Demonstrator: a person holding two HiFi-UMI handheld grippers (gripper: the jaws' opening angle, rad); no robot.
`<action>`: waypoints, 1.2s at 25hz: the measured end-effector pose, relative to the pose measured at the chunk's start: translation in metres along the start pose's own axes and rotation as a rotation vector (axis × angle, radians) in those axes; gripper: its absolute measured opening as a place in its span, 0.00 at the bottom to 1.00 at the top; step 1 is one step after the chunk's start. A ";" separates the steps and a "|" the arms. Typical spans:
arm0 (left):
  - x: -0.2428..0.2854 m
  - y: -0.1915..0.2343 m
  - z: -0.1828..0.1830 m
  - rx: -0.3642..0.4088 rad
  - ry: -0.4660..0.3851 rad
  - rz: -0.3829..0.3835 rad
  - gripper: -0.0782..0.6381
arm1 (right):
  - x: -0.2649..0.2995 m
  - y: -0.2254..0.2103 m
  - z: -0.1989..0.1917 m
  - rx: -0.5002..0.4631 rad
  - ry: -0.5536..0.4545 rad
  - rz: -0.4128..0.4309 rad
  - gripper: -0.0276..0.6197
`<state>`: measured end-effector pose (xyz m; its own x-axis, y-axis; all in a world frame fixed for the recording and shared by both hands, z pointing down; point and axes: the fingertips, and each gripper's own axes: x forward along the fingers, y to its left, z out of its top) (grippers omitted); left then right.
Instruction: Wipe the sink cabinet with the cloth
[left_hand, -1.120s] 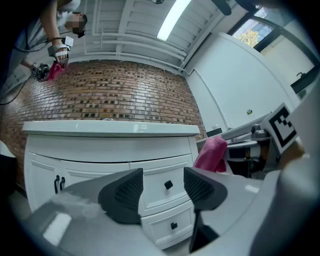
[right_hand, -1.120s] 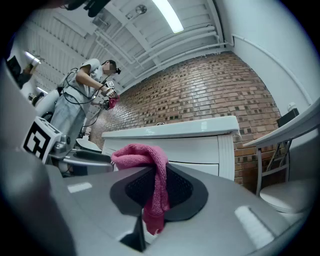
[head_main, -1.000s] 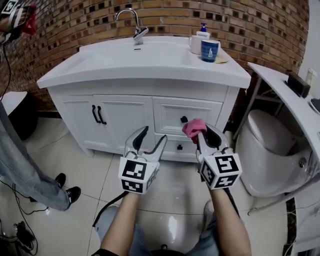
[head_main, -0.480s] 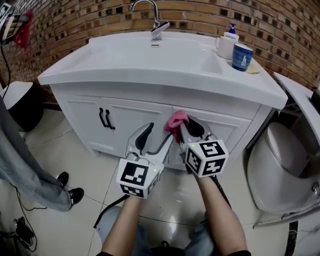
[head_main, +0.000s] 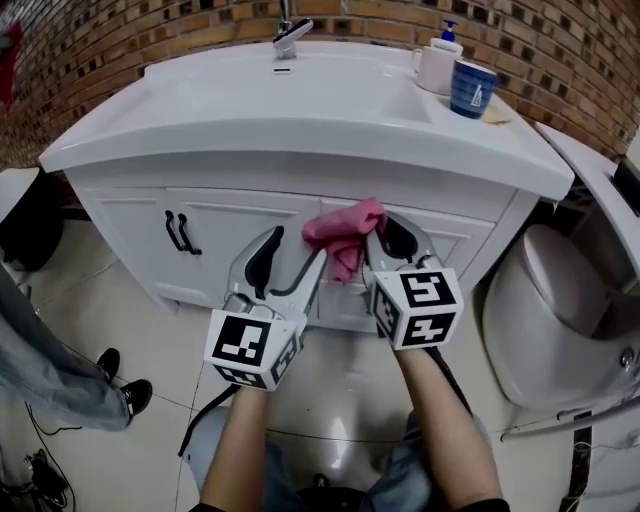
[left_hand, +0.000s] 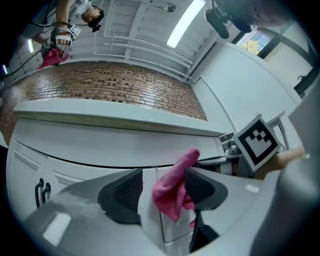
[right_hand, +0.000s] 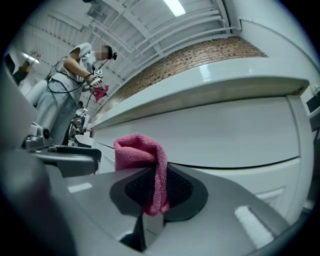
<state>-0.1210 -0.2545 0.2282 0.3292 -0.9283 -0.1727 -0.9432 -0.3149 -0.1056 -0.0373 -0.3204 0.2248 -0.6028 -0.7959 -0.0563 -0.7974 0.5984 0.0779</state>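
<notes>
Now holding cloth (head_main: 343, 230) at cabinet (head_main: 240, 215)
Right gripper (head_main: 378, 238) is clamping the pink cloth; left gripper (head_main: 296, 252) is hovering just beside it, jaws wide, gripping nothing.

A brown brick wall (head_main: 570, 50) backs the room above glossy pale floor tiles (head_main: 110, 300).

High at twelve o'clock of the head view, brick wall (head_main: 150, 30) and chrome faucet (head_main: 290, 38); near one o'clock, white mug (head_main: 432, 70) with pump bottle (head_main: 446, 40) behind it and blue cup (head_main: 472, 88) just beside. Out between three and four o'clock, white toilet (head_main: 540, 310). At nine o'clock, black bin (head_main: 28, 228); toward eight o'clock, a person's jeans leg (head_main: 40, 370), black shoes (head_main: 135, 397) and loose cables (head_main: 45, 470) on glossy tiled floor (head_main: 130, 455).
</notes>
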 end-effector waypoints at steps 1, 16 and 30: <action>0.002 -0.002 -0.001 0.001 0.004 -0.003 0.48 | -0.009 -0.015 -0.001 -0.002 0.005 -0.033 0.11; -0.009 -0.036 0.004 0.035 0.052 -0.022 0.48 | -0.102 -0.148 -0.010 0.217 -0.025 -0.386 0.11; -0.053 0.015 0.014 0.064 0.065 0.098 0.48 | 0.023 0.049 -0.038 0.050 0.118 0.073 0.11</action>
<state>-0.1519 -0.2069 0.2225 0.2302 -0.9655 -0.1220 -0.9653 -0.2106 -0.1545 -0.0893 -0.3133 0.2654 -0.6539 -0.7538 0.0652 -0.7539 0.6564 0.0277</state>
